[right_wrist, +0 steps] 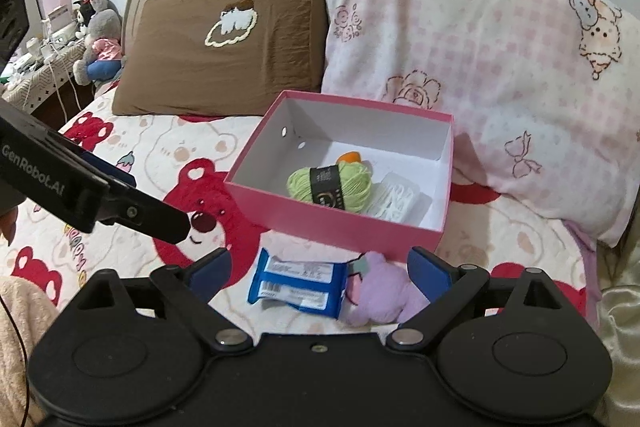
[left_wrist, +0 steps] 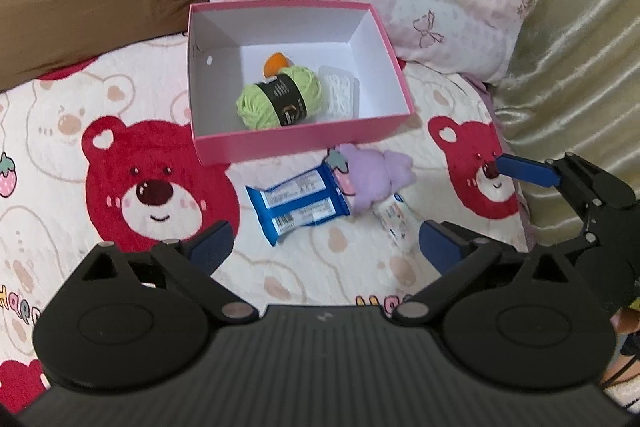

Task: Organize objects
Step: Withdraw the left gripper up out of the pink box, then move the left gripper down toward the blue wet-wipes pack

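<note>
I see both hand-held grippers, left (left_wrist: 325, 247) and right (right_wrist: 320, 275), spread empty before the pink box (left_wrist: 304, 143) holding green yarn (left_wrist: 280, 101).

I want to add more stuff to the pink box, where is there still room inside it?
Inside the pink box, the floor left of the green yarn is bare, as is the back strip behind it. The right side is crowded: yarn, orange item and clear white case sit together.

Bed (left_wrist: 60, 131) under a bear-print blanket. Directly on it: pink box (left_wrist: 304, 143), blue packet (left_wrist: 298, 209) just in front, purple plush (left_wrist: 374, 179) touching the packet's right end, small white packet (left_wrist: 394, 221) beside the plush; brown pillow (right_wrist: 224, 51) and pink pillow (right_wrist: 480, 67) behind.
</note>
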Demonstrator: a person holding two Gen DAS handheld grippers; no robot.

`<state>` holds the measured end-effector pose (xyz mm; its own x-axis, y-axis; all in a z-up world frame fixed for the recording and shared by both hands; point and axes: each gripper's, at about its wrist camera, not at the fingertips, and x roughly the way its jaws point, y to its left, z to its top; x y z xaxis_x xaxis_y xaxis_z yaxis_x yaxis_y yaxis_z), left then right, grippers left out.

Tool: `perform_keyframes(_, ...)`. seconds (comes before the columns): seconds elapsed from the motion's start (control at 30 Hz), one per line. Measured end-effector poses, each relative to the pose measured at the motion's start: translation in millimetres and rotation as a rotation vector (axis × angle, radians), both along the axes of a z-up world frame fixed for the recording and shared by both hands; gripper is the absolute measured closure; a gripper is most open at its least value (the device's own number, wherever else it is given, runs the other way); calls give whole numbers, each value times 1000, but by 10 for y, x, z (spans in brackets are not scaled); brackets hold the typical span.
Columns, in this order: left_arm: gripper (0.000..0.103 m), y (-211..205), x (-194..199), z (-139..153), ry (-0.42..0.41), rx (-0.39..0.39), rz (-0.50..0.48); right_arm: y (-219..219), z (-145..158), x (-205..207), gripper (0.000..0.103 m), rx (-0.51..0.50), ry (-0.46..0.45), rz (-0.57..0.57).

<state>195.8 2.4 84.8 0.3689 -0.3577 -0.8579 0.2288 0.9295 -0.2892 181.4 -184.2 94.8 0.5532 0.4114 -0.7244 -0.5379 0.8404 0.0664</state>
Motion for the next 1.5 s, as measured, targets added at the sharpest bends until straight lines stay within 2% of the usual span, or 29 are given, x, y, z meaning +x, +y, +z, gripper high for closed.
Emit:
perform_keyframes(0.3,2,227,-183,9,-29,-15,27,-68,-138,-96,6,116,82,77)
perform_keyframes(0.47,2,305,-295,-52,-32,-11,24,-52,-212,-64,7,123,107,66)
perform_keyframes(0.63,3,286,-400,-247,-8,-45,10,-76,-361,60,8,183,210,46)
perform_keyframes(0.7,3,295,-429,-290,-17,-71,-5,-81,-441,110,8,196,246,29)
perform_keyframes(0.8,3,309,-453,-358,-48,-56,-1,-57,-553,162,9,190,284,13)
perform_keyframes(1.0,3,355,-327,-616,-62,-70,-6,-22,-685,305,10,173,313,-15)
perform_keyframes(1.1,3,299,-262,-702,-116,-43,-32,-24,-684,414,10,159,293,-21)
perform_keyframes(1.2,3,227,-230,-813,-175,3,-40,1,-731,552,10,181,311,-32)
perform_keyframes(1.27,3,191,-200,-908,-185,0,-46,44,-786,627,10,180,315,-39)
perform_keyframes(1.4,3,162,-132,-1117,-215,7,6,134,-950,761,17,186,338,-35)
perform_keyframes(1.5,3,189,-71,-1300,-213,-23,59,164,-1099,817,23,206,354,-43)
